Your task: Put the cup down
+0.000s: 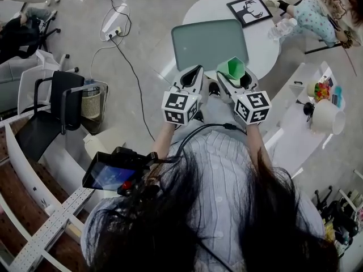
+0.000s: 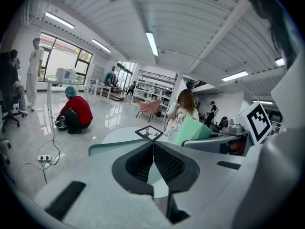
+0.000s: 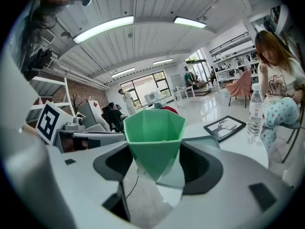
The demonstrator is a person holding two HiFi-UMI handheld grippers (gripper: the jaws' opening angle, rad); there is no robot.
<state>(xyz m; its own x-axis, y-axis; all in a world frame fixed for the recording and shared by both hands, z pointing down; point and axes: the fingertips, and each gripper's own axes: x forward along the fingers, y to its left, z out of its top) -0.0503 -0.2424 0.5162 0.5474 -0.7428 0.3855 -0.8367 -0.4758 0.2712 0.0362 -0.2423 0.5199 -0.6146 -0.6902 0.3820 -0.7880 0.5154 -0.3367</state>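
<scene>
- The right tongs (image 3: 155,162) are clamping the green faceted cup (image 3: 155,135) by its tapering lower body, one jaw pressing on each side.
- The cup is sitting upright in that grip, with its open mouth facing up and its rim standing above the jaws.
- The left tongs (image 2: 153,149) are resting fully closed, with the jaw tips meeting and nothing held between them.
- Both tongs are hovering side by side, just short of the near edge of the grey-green tray (image 1: 209,41). The left tongs are pointing at the middle of that edge.
- The cup is hanging at the tray's near right corner, clear of the tray surface and resting on nothing.
- The tray is lying flat on the near side of a round white worktop (image 1: 264,50).
- Beyond the tray, a black picture frame (image 1: 249,9) is lying flat on the same worktop.
- To the right of the tray, a clear water bottle (image 1: 282,28) is standing near the worktop's far edge.
- Further right of the tray, a seated person (image 1: 317,13) is sitting beside the bottle.
</scene>
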